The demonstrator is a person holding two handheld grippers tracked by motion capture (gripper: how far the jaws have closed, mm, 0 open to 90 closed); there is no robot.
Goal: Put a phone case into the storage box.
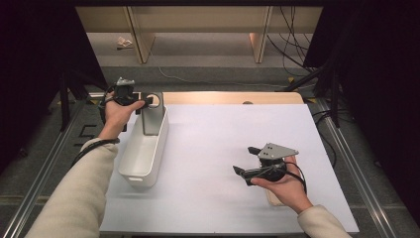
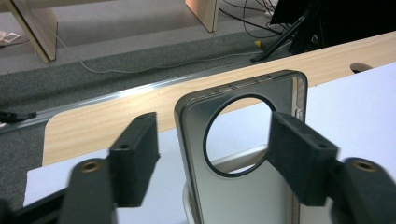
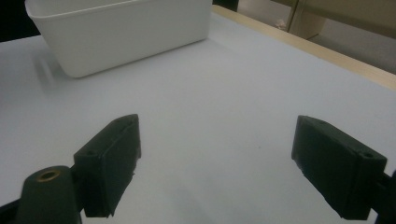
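metal plate: a grey plate (image 2: 243, 196) with a round hole stands on end in the far end of the white bin (image 1: 143, 153), upper left of the high view, leaning on the bin's end wall; its top rises above the rim
left tongs: the left tongs (image 1: 147, 101) sit around the plate's top; in the left gripper view the jaws stand apart, a clear gap at the left one, the right one close to the plate's edge or just touching, I cannot tell which; nothing held
right tongs: the right tongs (image 1: 245, 159) hover wide open and empty over the white surface (image 1: 223, 144), lower right of the high view
risk: the plate looks top-heavy; a nudge on pulling away could tip it over the rim or slide it flat into the bin
edges: the surface's wooden back edge (image 1: 233, 97) lies just behind the bin; beyond it is floor
open room: centre of the surface is bare; best way out for the left tongs seems straight up or back
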